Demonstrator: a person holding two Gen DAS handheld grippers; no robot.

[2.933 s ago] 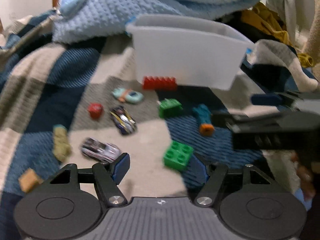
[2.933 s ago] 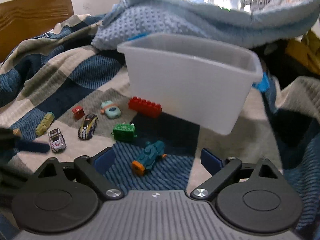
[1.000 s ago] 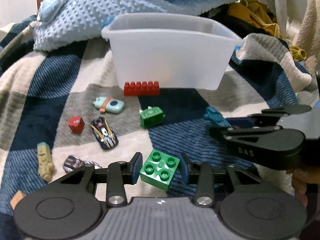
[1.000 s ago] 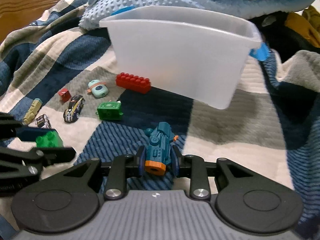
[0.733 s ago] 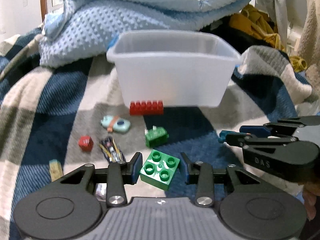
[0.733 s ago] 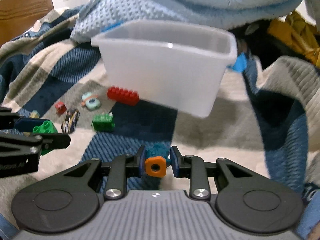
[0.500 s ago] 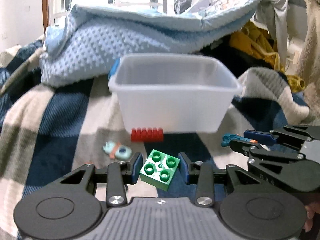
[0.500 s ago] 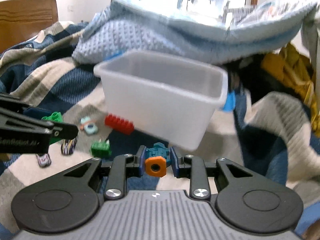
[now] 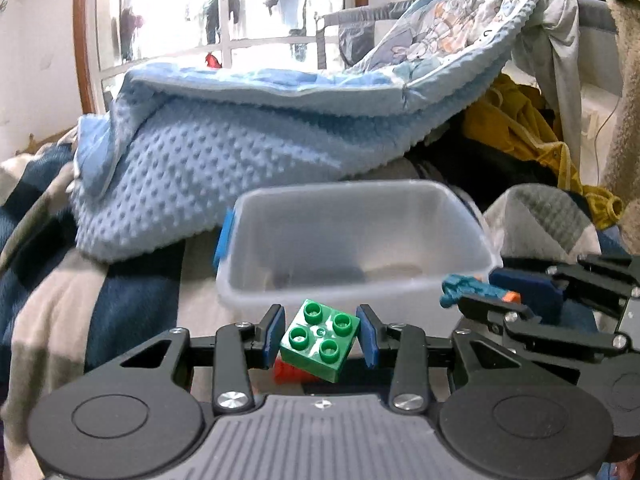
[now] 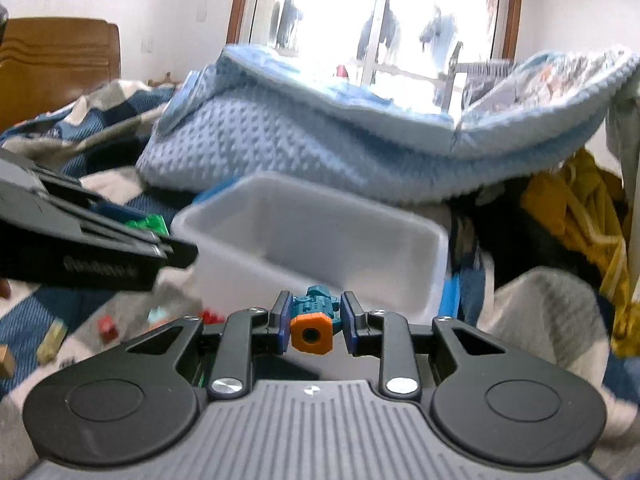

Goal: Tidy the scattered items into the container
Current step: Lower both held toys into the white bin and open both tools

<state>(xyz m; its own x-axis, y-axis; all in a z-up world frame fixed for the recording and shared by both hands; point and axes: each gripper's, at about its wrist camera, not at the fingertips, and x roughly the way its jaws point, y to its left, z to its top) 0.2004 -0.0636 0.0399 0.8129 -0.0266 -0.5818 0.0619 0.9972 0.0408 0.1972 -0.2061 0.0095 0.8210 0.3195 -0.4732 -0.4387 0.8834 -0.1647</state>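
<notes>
My left gripper [image 9: 320, 334] is shut on a green four-stud brick [image 9: 319, 339] and holds it in the air just in front of the clear plastic bin [image 9: 352, 276]. My right gripper [image 10: 314, 322] is shut on a teal toy with an orange end [image 10: 312, 326], held near the bin's front rim [image 10: 320, 280]. The right gripper and teal toy also show in the left wrist view [image 9: 472, 286], at the bin's right corner. The left gripper shows in the right wrist view [image 10: 92, 256] with the green brick [image 10: 150, 225].
A red brick [image 9: 286, 372] lies below the green one. On the checked blanket [image 10: 36, 312] lie a red cube [image 10: 107, 326], a tan toy [image 10: 50, 344] and other small toys. A blue dotted blanket [image 9: 240, 168] is piled behind the bin.
Both grippers have risen from the blanket with their toys and moved toward the bin. The bin's open top now shows in both views.
</notes>
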